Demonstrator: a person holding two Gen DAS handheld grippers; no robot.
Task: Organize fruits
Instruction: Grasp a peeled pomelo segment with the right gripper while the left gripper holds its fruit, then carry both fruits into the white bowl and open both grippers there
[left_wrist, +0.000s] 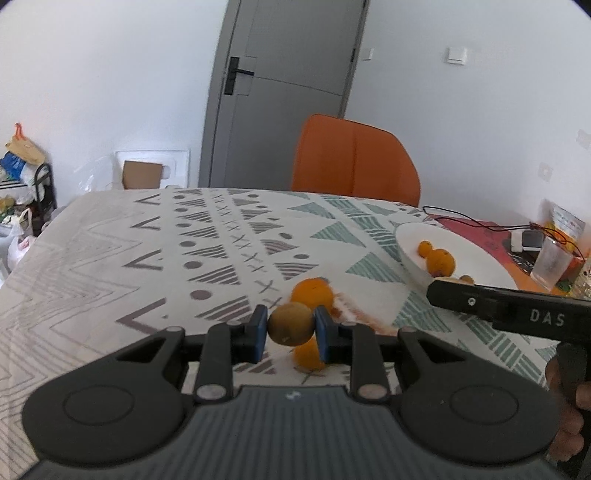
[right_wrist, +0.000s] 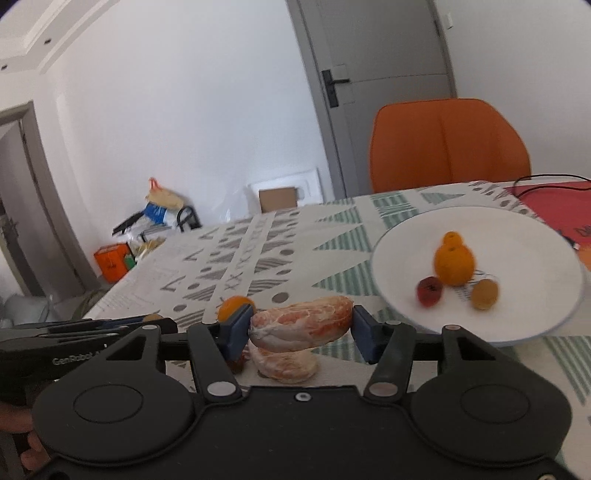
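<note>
Gripping a small brown fruit (left_wrist: 290, 325) between its blue pads, the left gripper (left_wrist: 290, 330) holds it above the patterned tablecloth (left_wrist: 110, 258), over two oranges (left_wrist: 312, 291). The right gripper (right_wrist: 301, 326) clamps a peeled citrus segment (right_wrist: 303, 323) above a second peeled piece (right_wrist: 282, 363), beside a white plate (right_wrist: 406, 258) holding an orange, a red fruit and a brown one.
</note>
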